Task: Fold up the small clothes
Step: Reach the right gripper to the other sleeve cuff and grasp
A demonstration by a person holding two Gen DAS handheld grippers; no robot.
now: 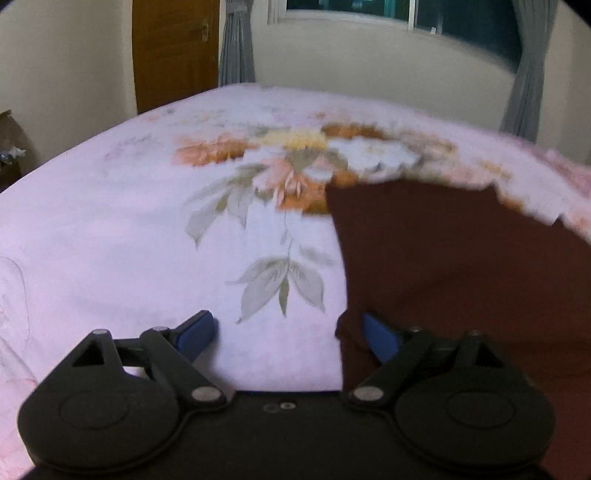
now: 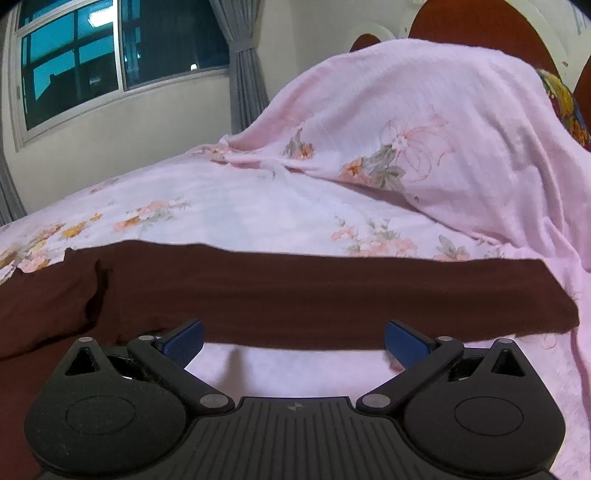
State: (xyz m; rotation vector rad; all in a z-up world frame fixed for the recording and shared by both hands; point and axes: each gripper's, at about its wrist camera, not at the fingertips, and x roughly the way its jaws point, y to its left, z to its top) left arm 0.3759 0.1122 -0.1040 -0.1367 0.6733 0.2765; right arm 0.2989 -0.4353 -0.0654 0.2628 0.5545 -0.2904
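Nearest in the left wrist view, the left gripper [image 1: 290, 334] hangs low over the bed with its jaws spread wide and nothing between them; its right blue pad [image 1: 378, 336] sits at the near edge of the dark maroon garment [image 1: 461, 266], possibly touching the cloth, while the other pad is over bare sheet. In the right wrist view the right gripper [image 2: 293, 341] is likewise fully spread and holds nothing, its two pads flanking the near edge of the same maroon garment [image 2: 258, 291], which lies as a flat band straight across its front. The cloth rests on the pink floral bedsheet [image 1: 110, 240], spread out but with a crease and a bunched patch toward the left of the right wrist view. Beyond it the sheet rises over a mound, probably pillows, against a red-brown headboard [image 2: 480, 26]; farther off are grey curtains [image 1: 236, 44], a window and a wooden door [image 1: 173, 48]. Judging by the empty jaws poised at the fabric's edges, the step in hand looks like the approach to a grip before a fold, with no fold visibly made yet. The next move seems to call for each gripper to slide a pad under its edge, pinch only the garment and not the sheet below, then lift both sides evenly so the cloth carries over without dragging. The left view is blurred, so exact contact there is uncertain.
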